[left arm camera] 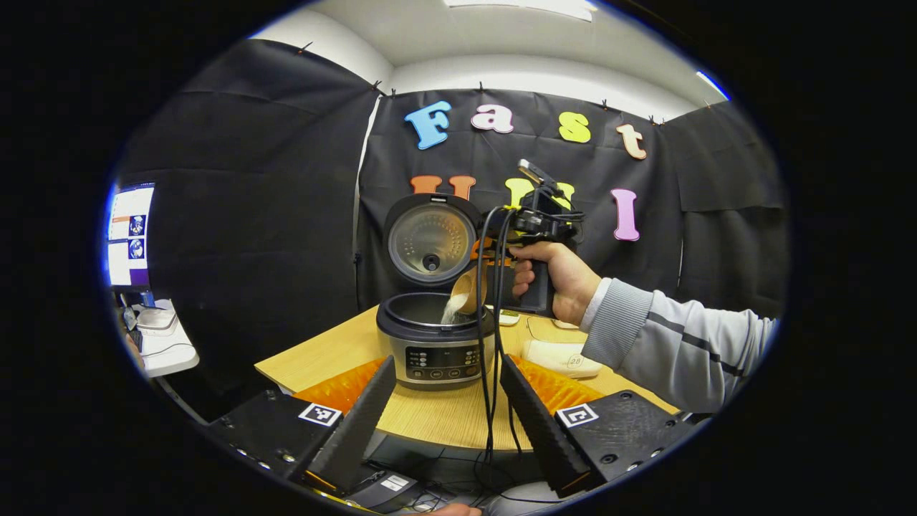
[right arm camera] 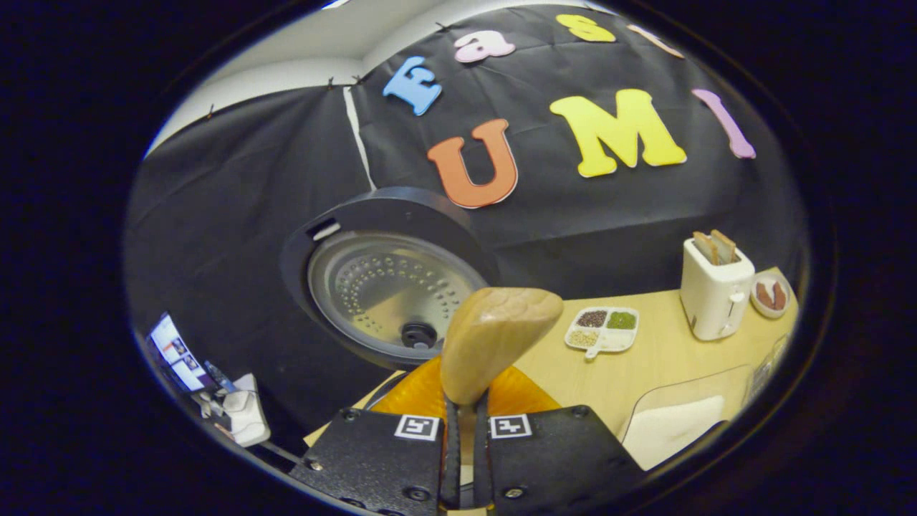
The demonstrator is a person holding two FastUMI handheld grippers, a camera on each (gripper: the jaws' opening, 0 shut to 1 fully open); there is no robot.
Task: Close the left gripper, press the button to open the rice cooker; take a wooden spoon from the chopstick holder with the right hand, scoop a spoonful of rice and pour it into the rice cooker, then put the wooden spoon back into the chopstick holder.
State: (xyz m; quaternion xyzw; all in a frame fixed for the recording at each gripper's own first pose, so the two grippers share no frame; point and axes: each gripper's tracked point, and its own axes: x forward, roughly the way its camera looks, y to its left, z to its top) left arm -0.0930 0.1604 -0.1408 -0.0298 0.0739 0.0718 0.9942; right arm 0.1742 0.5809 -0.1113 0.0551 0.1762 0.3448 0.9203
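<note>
The right tool is clamping the handle of the pale wooden spoon, tipping white rice into the open grey rice cooker at the surface's near edge. The bowl is hanging close to the right rim, so grains risk spilling outside. The left tool is waiting nearby, fingers spread and empty.

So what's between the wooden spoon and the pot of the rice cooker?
Falling rice. In the left gripper view it streams from the tilted wooden spoon, held by the right gripper, into the rice cooker.
</note>
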